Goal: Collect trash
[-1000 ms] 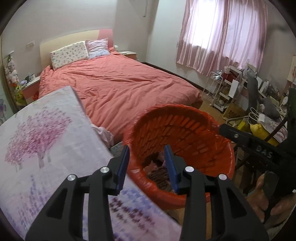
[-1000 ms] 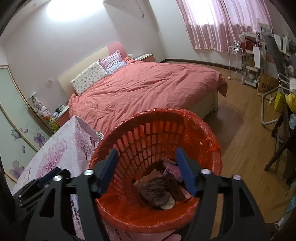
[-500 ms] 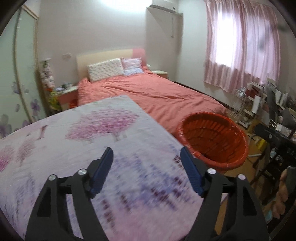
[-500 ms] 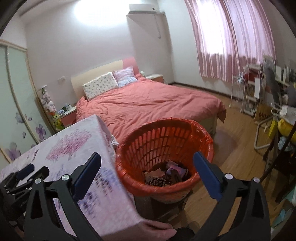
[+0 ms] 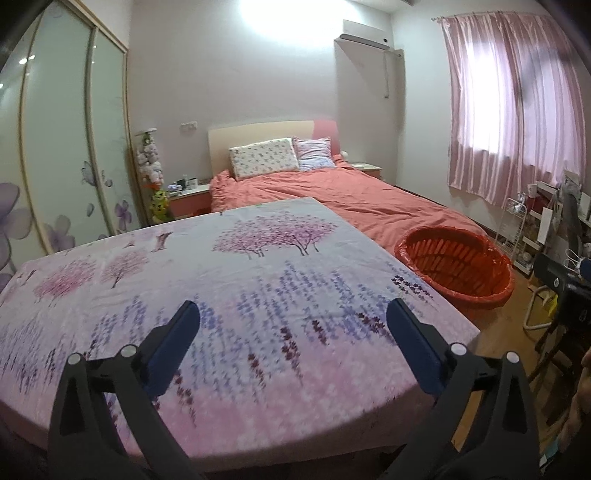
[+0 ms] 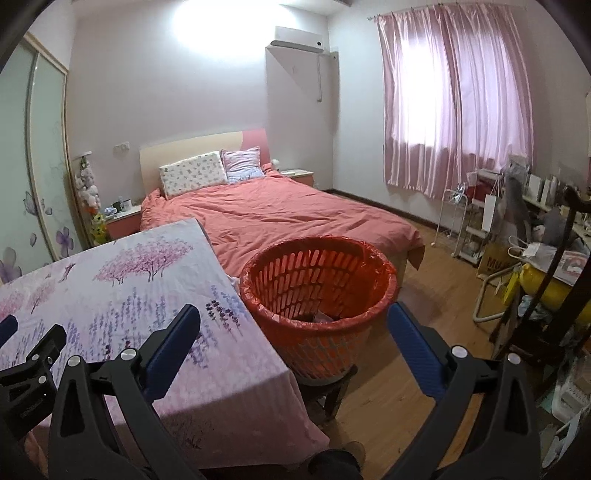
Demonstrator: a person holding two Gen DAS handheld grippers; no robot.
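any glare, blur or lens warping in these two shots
Left wrist view: the ceiling light blows out to white, the tablecloth print smears near the open left gripper, and the wardrobe doors bow. Right wrist view: similar glare up top, the curtain glows, but the orange basket looks sharp.

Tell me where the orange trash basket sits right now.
The orange trash basket sits just off the right edge of the floral-covered table, in front of the bed's foot; the left wrist view shows it at right.
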